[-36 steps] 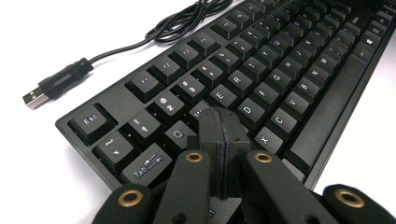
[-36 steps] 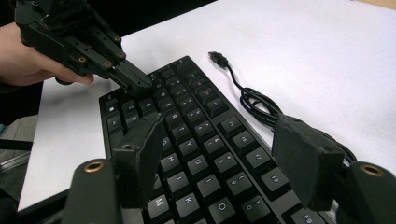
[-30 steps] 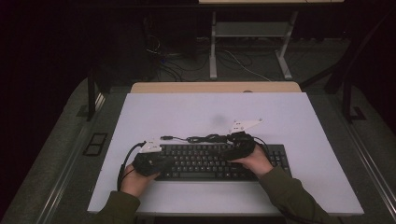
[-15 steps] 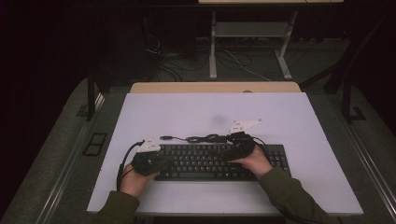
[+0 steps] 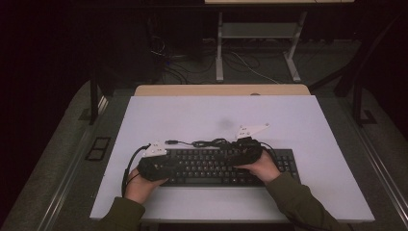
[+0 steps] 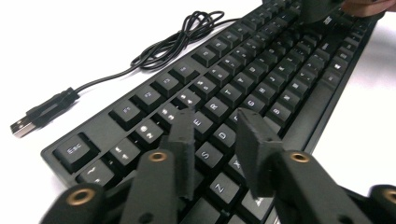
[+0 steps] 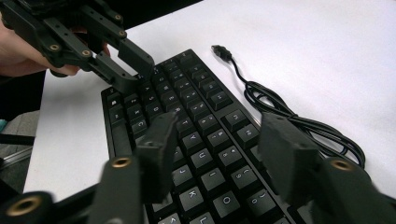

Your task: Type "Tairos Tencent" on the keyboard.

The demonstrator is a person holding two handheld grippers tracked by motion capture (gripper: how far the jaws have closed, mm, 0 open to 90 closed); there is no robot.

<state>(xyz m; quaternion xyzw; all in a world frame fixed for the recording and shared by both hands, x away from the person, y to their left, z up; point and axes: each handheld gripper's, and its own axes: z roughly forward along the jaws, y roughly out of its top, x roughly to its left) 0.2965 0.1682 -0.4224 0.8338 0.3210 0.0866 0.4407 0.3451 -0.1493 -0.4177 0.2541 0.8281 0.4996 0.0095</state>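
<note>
A black keyboard (image 5: 211,168) lies near the front of the white table (image 5: 216,115). Its black cable (image 5: 211,142) is bunched behind it and ends in a loose USB plug (image 5: 171,142). My left gripper (image 5: 175,166) hovers over the keyboard's left end. In the left gripper view its jaws (image 6: 217,126) stand a little apart above the letter keys (image 6: 261,70), with nothing between them. My right gripper (image 5: 232,159) hangs over the keyboard's right half. Its jaws (image 7: 219,126) are wide open over the keys (image 7: 205,112). The left gripper (image 7: 135,65) faces it.
The coiled cable (image 7: 299,126) and USB plug (image 7: 219,50) lie on bare table just behind the keyboard. The table's far half is plain white surface. Beyond the wooden back edge (image 5: 221,90), table legs and floor cables (image 5: 250,62) stand in the dark.
</note>
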